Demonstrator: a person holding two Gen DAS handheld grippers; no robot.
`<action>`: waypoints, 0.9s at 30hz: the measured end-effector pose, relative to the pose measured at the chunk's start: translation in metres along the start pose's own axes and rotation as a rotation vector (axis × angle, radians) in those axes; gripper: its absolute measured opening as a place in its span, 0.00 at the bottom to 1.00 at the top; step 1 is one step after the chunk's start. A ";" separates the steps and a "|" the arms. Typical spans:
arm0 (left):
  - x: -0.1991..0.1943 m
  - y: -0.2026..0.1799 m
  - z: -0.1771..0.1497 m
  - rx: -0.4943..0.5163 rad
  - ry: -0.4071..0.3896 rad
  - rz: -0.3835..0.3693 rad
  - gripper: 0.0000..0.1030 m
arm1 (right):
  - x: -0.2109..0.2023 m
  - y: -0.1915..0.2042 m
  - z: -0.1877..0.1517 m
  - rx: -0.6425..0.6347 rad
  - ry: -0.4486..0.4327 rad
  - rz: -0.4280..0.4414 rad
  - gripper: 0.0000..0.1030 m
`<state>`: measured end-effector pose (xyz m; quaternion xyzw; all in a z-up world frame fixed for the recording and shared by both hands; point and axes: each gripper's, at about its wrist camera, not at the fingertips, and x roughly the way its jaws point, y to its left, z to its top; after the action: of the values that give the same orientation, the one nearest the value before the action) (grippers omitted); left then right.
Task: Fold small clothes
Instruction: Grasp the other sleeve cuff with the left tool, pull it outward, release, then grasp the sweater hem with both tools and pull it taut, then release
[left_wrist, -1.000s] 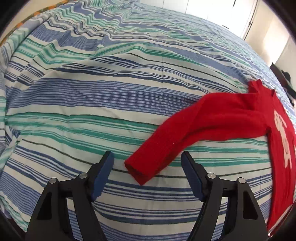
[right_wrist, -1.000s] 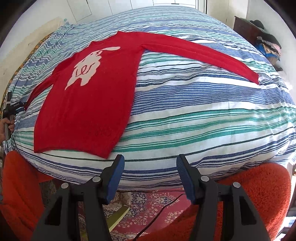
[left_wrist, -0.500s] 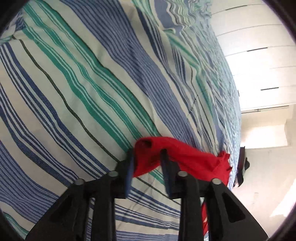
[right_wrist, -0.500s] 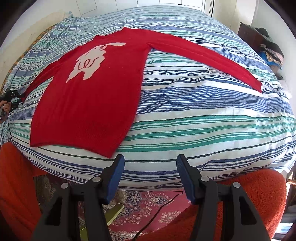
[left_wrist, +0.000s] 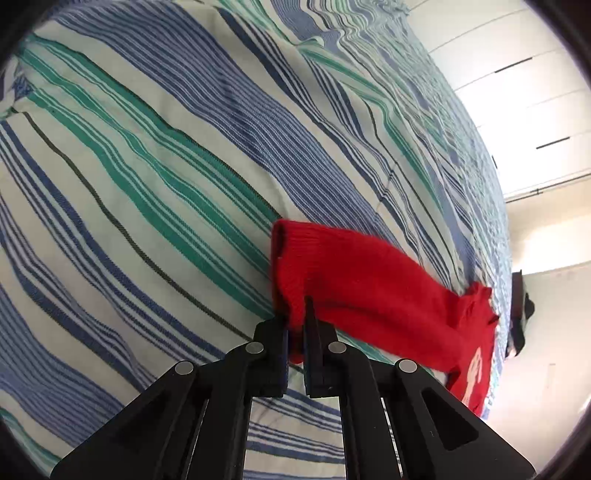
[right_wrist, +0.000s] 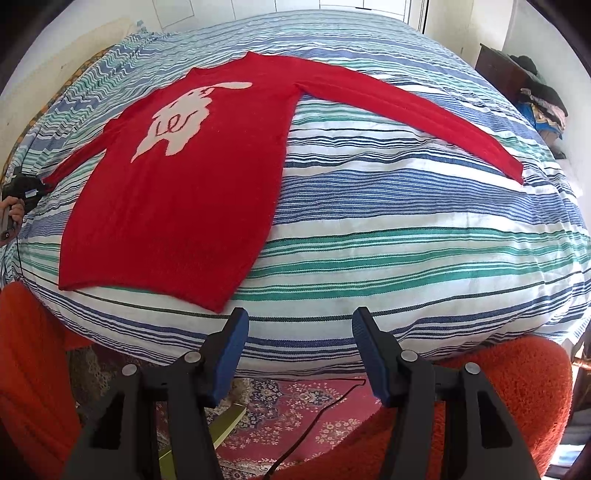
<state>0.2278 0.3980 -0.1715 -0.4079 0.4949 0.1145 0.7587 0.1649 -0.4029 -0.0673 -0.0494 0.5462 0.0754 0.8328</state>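
Left wrist: left gripper (left_wrist: 295, 332) fingers, wide apart before, now pinching the red sweater (left_wrist: 369, 295) cuff.

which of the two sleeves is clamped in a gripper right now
The sleeve cuff on the sweater's left side in the right wrist view is pinched by the left gripper. The other sleeve lies flat and free.

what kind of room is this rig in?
Most likely a home bedroom. A red sweater lies spread on a bed with a striped cover, a patterned rug covers the floor below, and white closet-like doors stand behind the bed.
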 end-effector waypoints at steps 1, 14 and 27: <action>-0.011 0.005 -0.003 -0.019 -0.007 0.002 0.03 | -0.002 0.000 0.000 0.001 -0.008 -0.002 0.57; -0.043 0.007 -0.047 0.005 -0.087 0.266 0.41 | -0.004 -0.013 0.003 0.055 -0.022 0.038 0.57; 0.023 -0.162 -0.289 0.471 0.216 -0.073 0.46 | -0.003 0.000 0.038 0.023 -0.133 0.172 0.56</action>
<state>0.1424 0.0771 -0.1598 -0.2473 0.5710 -0.0755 0.7791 0.1983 -0.3964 -0.0490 0.0123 0.4930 0.1431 0.8581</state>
